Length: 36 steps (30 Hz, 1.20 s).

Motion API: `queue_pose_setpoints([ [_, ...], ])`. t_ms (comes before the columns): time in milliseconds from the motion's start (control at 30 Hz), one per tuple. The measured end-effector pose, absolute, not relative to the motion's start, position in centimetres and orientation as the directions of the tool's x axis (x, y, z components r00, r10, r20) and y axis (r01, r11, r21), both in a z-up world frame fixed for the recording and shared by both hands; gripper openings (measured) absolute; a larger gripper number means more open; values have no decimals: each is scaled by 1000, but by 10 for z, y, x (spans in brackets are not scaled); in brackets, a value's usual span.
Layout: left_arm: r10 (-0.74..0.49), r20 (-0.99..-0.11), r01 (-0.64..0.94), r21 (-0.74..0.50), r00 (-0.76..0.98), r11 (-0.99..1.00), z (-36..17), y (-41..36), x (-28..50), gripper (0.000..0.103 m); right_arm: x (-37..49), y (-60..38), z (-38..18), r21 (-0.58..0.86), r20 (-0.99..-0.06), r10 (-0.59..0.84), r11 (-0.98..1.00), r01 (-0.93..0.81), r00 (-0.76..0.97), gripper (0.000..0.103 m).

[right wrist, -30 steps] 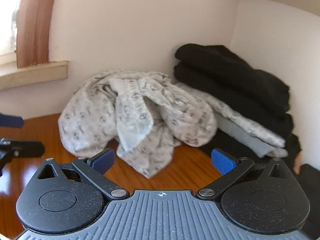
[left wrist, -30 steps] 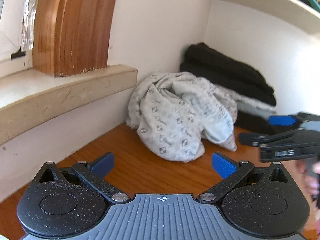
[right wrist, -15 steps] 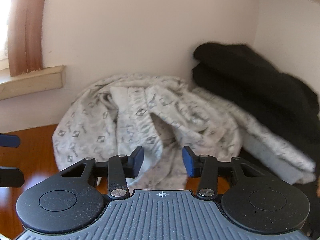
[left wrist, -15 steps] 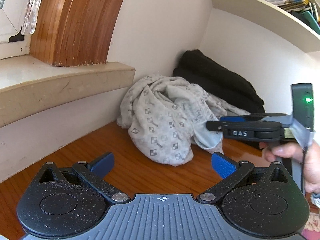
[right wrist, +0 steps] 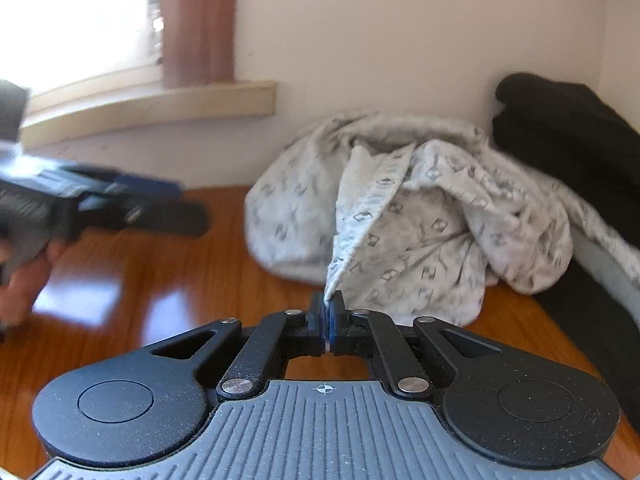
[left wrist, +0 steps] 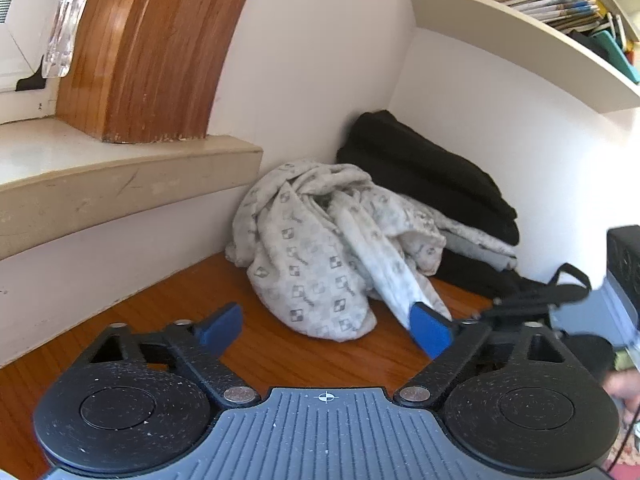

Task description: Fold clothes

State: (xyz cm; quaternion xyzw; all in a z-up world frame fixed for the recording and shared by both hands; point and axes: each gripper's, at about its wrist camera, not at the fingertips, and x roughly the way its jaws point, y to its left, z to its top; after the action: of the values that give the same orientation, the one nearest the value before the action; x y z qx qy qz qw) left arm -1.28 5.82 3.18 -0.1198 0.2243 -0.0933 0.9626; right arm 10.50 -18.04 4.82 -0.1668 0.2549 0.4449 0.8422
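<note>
Cloth (right wrist: pixel 404 216) is pinched in your right gripper (right wrist: pixel 329 316): its blue pads are pressed together at the centre of the right wrist frame, and a thin corner of the pale patterned fabric rises from between them. That strip runs taut up and back to the crumpled heap, which fills the middle of the frame on the wooden table (right wrist: pixel 168 280). At the right edge of the same frame a stack (right wrist: pixel 568 148) of folded dark clothes sits against the wall, touching the heap.

Your left gripper (left wrist: pixel 326 330) stands wide open. In the left wrist frame its two blue pads (left wrist: pixel 222 326) are far apart in the lower half, and nothing lies between them but bare table (left wrist: pixel 276 356). They touch nothing. The cloth (left wrist: pixel 316 264) sits beyond them, centre frame, in the corner under the sill (left wrist: pixel 120 176); the pulled strip slants down toward the lower right, where it passes behind your right-hand pad, and its end is hidden there. The right gripper (left wrist: pixel 532 304) shows blurred at the right edge, too smeared to judge from this side. The dark stack (left wrist: pixel 432 172) lies behind the heap, and a shelf (left wrist: pixel 520 40) of books crosses the upper right.

In the right wrist frame your left gripper (right wrist: pixel 160 204) appears blurred at the left, above the table.
</note>
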Motion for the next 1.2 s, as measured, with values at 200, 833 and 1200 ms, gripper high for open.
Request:
queue_pose_setpoints([
  [200, -251, -402, 158, -250, 880, 955, 34, 51, -13, 55, 91, -212, 59, 3, -567, 694, 540, -841, 443, 3],
  [833, -270, -435, 184, -230, 859, 956, 74, -18, 26, 28, 99, -287, 83, 54, -457, 723, 604, -795, 518, 15],
  [1200, -183, -510, 106, -176, 841, 979, 71, -48, 97, 67, 126, -271, 46, 152, -488, 703, 652, -742, 518, 16],
])
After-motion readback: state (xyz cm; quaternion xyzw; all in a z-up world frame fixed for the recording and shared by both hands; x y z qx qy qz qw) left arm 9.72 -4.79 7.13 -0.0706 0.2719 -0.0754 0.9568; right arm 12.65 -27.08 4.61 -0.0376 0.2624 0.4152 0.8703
